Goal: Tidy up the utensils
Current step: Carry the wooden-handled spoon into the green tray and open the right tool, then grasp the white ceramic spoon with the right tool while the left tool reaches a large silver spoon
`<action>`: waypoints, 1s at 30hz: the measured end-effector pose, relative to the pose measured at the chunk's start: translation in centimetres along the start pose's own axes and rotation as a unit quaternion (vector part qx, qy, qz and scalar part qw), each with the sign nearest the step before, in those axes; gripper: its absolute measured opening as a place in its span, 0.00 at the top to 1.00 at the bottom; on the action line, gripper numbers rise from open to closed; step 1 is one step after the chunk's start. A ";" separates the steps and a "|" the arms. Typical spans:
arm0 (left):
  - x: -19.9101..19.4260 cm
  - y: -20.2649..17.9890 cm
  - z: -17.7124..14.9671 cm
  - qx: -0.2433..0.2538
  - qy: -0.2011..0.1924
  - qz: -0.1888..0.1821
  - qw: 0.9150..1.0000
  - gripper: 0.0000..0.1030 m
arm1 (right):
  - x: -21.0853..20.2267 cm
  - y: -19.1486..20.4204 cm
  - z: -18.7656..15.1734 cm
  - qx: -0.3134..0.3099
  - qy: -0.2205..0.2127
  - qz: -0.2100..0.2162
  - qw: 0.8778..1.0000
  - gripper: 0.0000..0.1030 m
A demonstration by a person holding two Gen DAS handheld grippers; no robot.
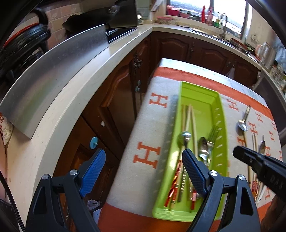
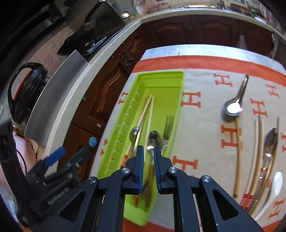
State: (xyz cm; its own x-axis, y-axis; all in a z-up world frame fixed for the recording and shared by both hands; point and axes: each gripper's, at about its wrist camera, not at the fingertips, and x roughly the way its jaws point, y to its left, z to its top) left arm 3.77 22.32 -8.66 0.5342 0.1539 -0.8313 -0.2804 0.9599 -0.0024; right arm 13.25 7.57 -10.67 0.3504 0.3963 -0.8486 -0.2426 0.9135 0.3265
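Note:
A lime green utensil tray (image 1: 211, 100) (image 2: 160, 80) lies on a cloth with orange H marks. In it are chopsticks (image 1: 189, 117) (image 2: 148, 107), a fork (image 1: 213, 135) (image 2: 169, 125) and spoons (image 1: 203, 148). My left gripper (image 1: 143, 164) is open and empty, near the tray's near left side. My right gripper (image 2: 148, 151) hovers over the tray's near end, its fingers narrowly apart with a metal spoon (image 2: 153, 139) between them; whether they clamp it is unclear. Loose on the cloth to the right lie a spoon (image 1: 243, 123) (image 2: 234, 105), chopsticks (image 2: 257, 153) and more spoons (image 2: 270, 148).
A white counter (image 1: 75, 92) with a steel sheet runs along the left above dark wood cabinets (image 1: 110, 110). A gap separates the counter from the table. A sink and bottles (image 1: 211, 16) stand on the far counter. A black pot lid (image 2: 26, 89) sits on the counter at left.

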 end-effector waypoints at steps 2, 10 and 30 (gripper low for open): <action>-0.5 -1.1 -0.1 0.014 -0.001 -0.014 1.000 0.16 | -1.4 -1.3 -1.0 -0.008 -0.005 -0.011 1.000 0.85; -2.0 -7.2 -1.0 0.081 0.011 -0.068 0.994 0.16 | -7.2 -9.2 -5.7 0.021 -0.033 -0.051 0.998 0.79; 0.3 -20.1 -5.4 0.162 0.098 -0.168 0.967 0.16 | -11.5 -25.4 -13.7 0.151 -0.033 -0.006 0.988 0.68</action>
State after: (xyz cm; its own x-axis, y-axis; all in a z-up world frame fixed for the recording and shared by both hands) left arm 5.20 1.81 -11.86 0.3818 -0.1968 -0.9031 0.1644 0.9759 -0.1431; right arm 3.02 -21.44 -14.88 0.4118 0.3814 -0.8276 0.0396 0.8999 0.4344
